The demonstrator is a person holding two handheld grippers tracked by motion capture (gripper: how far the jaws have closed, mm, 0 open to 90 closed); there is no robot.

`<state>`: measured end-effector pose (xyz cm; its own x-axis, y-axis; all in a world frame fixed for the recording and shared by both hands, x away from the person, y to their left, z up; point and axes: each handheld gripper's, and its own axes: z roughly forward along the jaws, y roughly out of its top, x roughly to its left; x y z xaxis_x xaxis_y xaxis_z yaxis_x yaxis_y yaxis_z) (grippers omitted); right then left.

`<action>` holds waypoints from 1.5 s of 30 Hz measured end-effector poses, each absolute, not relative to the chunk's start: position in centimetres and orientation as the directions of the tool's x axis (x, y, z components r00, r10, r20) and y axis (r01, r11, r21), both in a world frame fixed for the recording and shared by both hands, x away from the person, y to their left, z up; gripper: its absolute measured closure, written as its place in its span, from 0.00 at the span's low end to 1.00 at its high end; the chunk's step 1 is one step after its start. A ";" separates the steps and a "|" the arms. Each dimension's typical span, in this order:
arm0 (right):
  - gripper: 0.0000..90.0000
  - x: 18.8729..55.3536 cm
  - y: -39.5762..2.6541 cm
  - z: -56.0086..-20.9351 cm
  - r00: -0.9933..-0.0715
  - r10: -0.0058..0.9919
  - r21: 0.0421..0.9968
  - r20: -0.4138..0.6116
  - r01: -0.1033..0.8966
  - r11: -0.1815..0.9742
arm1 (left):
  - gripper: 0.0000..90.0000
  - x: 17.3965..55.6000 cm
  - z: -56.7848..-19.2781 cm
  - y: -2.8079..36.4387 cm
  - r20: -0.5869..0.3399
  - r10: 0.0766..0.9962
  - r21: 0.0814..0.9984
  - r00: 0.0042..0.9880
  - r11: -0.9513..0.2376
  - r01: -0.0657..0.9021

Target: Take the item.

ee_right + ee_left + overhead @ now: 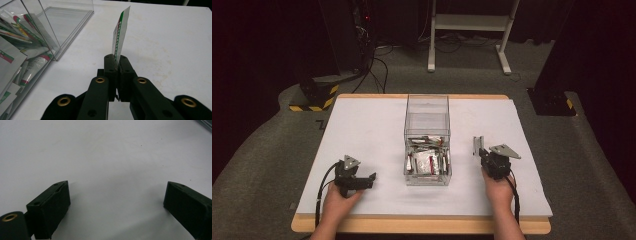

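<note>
A clear plastic box (pixel 427 120) stands at the middle of the white table, its near half holding several silver sachets (pixel 428 161) with red and green print. My right gripper (pixel 479 150) sits to the right of the box, shut on one such sachet (pixel 119 35) that stands edge-up out of the jaws. The same box (pixel 50 27) lies to the left in the right gripper view. My left gripper (pixel 371 179) rests low on the table at the left of the box, jaws wide apart with bare white surface between them (pixel 116 202).
The white sheet (pixel 362 130) covers a wooden tabletop (pixel 422 225). Beyond the far edge are a dark floor, cables, a white table frame (pixel 472 30) and black stands with yellow-striped bases (pixel 314 97).
</note>
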<state>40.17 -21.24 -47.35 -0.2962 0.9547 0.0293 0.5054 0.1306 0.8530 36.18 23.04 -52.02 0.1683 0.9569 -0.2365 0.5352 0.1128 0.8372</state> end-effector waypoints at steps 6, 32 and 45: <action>0.95 40.5 -21.8 -47.6 -0.275 0.961 0.849 0.031 0.514 0.120 | 0.08 36.2 -52.0 23.1 -0.234 0.957 0.837 0.170 0.110 0.536; 0.63 40.6 -24.6 -46.9 -0.141 0.990 0.865 0.006 0.497 0.065 | 0.08 36.2 -52.0 23.0 -0.236 0.957 0.837 0.169 0.112 0.535; 0.60 39.9 -23.6 -46.1 -0.188 0.982 0.873 0.011 0.481 0.082 | 0.08 36.2 -52.0 23.0 -0.238 0.957 0.837 0.168 0.114 0.535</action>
<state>39.90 -23.55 -46.15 -0.1878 0.9821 0.0107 0.4809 0.0825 0.8729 36.18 23.03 -52.02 0.1677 0.9568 -0.2376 0.5351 0.1141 0.8370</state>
